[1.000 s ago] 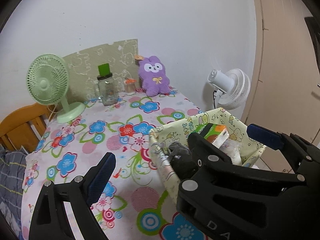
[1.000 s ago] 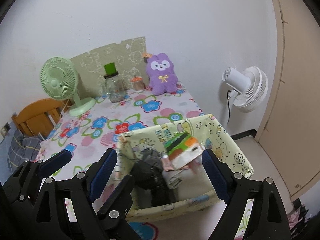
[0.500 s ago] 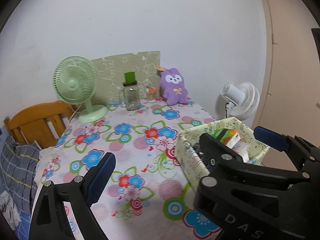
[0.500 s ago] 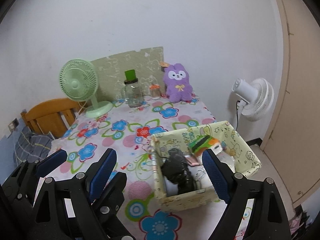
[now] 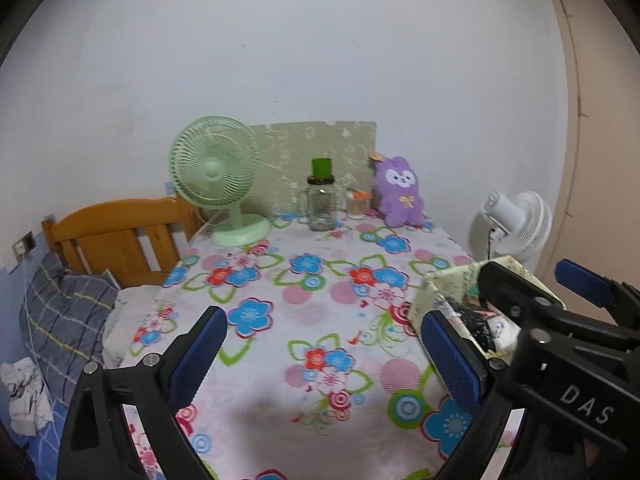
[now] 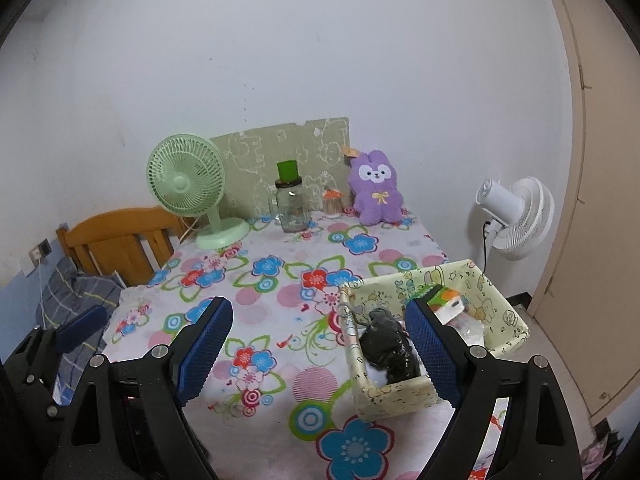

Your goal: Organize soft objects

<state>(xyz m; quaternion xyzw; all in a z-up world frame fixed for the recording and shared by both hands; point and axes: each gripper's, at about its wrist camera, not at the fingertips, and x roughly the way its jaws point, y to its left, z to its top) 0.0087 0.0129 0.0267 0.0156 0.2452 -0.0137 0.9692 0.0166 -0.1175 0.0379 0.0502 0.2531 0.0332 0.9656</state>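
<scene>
Floral tablecloth [image 5: 320,312], left gripper [image 5: 324,356] opening, empty

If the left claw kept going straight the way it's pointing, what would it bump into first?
Probably just the flowery tablecloth. The left claw is empty, its jaws opening, tilted down at bare cloth. The fabric box sits off to its right, though depth is hard to judge.

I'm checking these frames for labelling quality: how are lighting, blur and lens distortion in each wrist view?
Left wrist view: soft even light, faint shadow on the floral tablecloth, fisheye bends the door frame, dark vignette corners; the purple plush is sharp. Right wrist view: same bending and vignette, no glare, the fabric box is crisp.
</scene>
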